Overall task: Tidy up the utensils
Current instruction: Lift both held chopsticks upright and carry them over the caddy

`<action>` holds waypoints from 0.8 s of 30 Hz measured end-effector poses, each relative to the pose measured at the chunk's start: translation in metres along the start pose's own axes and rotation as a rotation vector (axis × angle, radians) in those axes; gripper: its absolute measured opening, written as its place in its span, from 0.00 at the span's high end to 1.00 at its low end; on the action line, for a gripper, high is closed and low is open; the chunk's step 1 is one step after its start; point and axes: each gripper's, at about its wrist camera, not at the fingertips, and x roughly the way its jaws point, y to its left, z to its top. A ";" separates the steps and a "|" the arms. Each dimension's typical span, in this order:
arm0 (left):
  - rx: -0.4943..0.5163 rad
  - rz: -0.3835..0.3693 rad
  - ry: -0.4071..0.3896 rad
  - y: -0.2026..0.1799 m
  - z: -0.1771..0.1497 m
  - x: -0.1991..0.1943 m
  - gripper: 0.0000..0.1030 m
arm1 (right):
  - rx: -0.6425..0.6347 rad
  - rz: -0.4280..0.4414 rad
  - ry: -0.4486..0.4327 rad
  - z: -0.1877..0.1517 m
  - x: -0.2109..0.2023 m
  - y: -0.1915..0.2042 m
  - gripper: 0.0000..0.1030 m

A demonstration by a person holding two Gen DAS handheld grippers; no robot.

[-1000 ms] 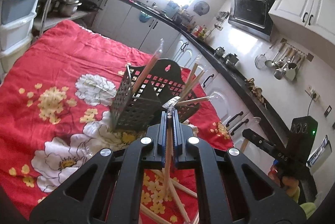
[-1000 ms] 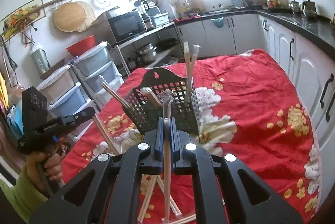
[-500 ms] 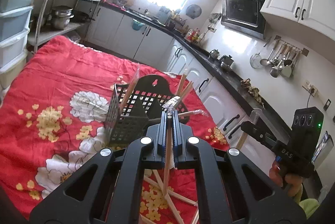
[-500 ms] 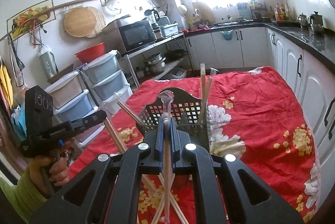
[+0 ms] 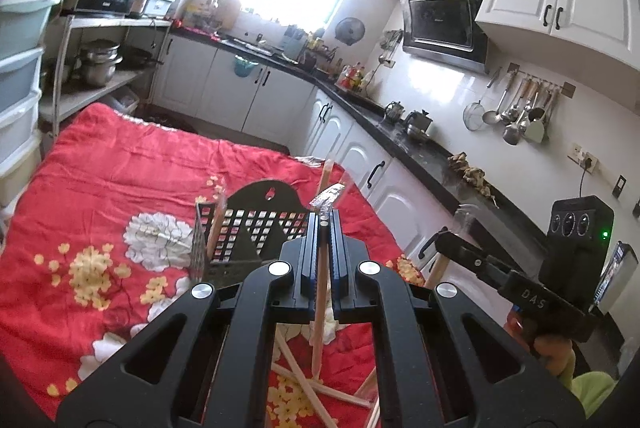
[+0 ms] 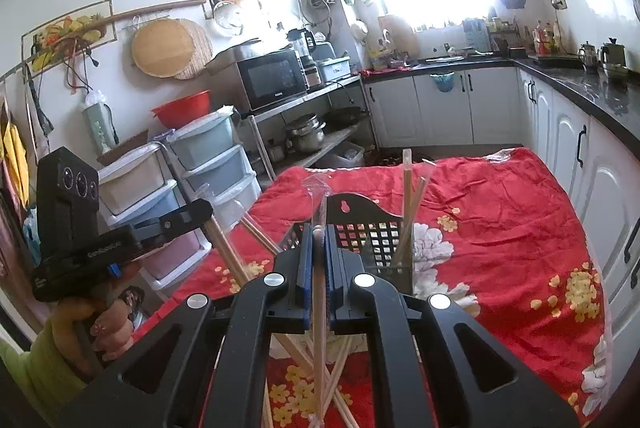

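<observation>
Left gripper (image 5: 323, 228): fingers clamped on 1 wrapped chopstick (image 5: 319, 312). Right gripper (image 6: 318, 240): fingers likewise clamped on 1 chopstick in clear wrap (image 6: 319, 312). Both are raised higher than 1 second ago; the black mesh holder (image 6: 372, 232), near the middle of the red floral surface (image 5: 120, 168), now sits lower in view. Loose chopsticks (image 5: 316, 384) lie at the near edge.
</observation>
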 end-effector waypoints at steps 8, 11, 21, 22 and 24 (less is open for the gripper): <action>0.031 -0.020 -0.028 -0.013 0.012 -0.002 0.98 | -0.023 0.011 -0.013 0.010 0.003 0.008 0.95; 0.042 -0.024 -0.042 -0.016 0.018 -0.003 0.98 | -0.030 0.011 -0.025 0.015 0.003 0.009 0.95; 0.069 -0.024 -0.082 -0.023 0.033 -0.007 0.98 | -0.050 0.010 -0.073 0.038 0.000 0.014 0.94; 0.070 -0.023 -0.086 -0.023 0.035 -0.007 0.98 | -0.051 0.007 -0.079 0.040 0.000 0.014 0.95; 0.073 -0.020 -0.091 -0.025 0.038 -0.007 0.98 | -0.051 0.003 -0.088 0.045 0.000 0.013 0.95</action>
